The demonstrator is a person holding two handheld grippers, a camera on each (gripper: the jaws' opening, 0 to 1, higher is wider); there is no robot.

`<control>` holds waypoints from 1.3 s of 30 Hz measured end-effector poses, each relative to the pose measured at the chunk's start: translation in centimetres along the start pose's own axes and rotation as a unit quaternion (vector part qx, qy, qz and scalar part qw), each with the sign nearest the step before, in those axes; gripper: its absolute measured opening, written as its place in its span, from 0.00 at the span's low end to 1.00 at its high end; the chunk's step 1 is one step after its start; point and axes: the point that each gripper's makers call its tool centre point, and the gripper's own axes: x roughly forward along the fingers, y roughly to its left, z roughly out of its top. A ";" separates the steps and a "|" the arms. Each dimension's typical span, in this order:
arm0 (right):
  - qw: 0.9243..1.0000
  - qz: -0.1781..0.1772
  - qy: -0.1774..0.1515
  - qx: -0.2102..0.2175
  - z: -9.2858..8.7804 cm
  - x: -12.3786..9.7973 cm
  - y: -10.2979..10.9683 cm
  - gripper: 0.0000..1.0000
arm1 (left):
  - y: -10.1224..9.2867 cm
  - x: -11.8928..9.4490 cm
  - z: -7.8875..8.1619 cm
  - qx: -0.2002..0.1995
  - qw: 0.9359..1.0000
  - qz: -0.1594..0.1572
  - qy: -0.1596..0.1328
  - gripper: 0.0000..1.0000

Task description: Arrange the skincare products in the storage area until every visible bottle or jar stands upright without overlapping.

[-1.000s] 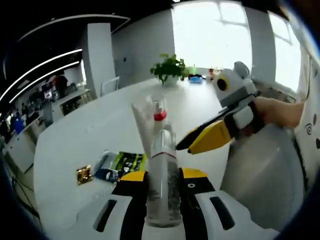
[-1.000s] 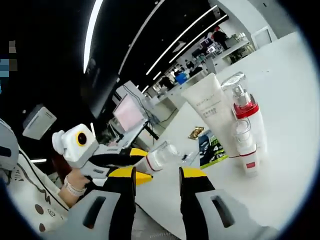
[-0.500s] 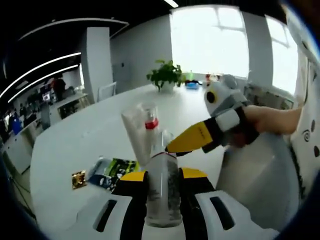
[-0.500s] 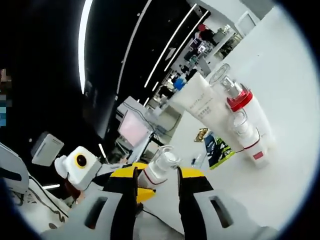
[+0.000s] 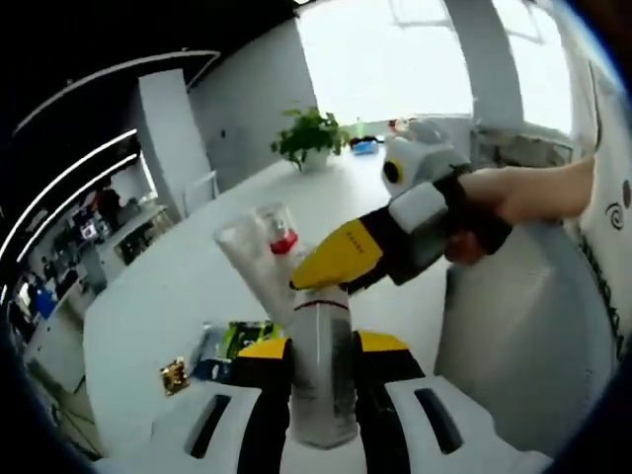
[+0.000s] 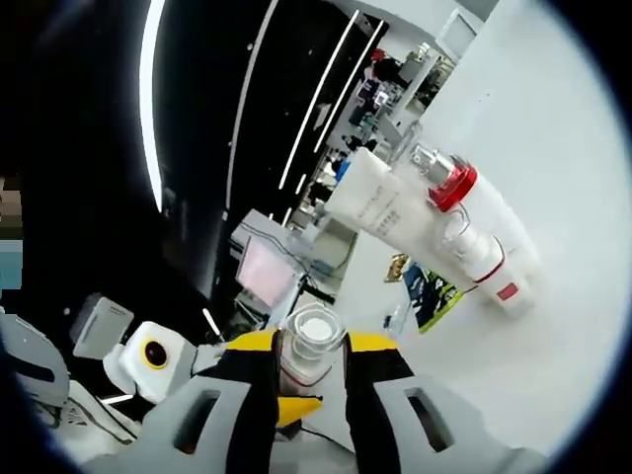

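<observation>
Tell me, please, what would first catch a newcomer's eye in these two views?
A clear bottle stands clamped in the left gripper, while the right gripper reaches in around its cap. Behind them on the white table, a white tube and a red-collared pump bottle stand together, with flat sachets lying beside.

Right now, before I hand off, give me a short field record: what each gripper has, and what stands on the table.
left gripper: shut on the clear bottle, gripped at its body
right gripper: fingers either side of the bottle's cap end; contact cannot be told
standing group: white tube, red-collared spray bottle and small red-banded bottle, close together on the white table
lying flat: green packet and gold sachet
background: potted plant
</observation>
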 end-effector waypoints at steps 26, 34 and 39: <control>0.994 0.009 0.010 -0.108 0.7 -0.4 1.2 0.21 | -0.3 0.9 0.0 0.020 0.999 -0.038 0.001 0.22; 0.973 0.054 0.050 -0.218 0.5 -0.7 3.3 0.21 | -1.1 0.7 0.5 -0.028 0.995 -0.089 -0.023 0.21; 0.959 0.063 0.072 -0.268 -0.1 -0.8 3.6 0.21 | -1.6 1.0 0.2 -0.024 0.995 -0.095 -0.018 0.20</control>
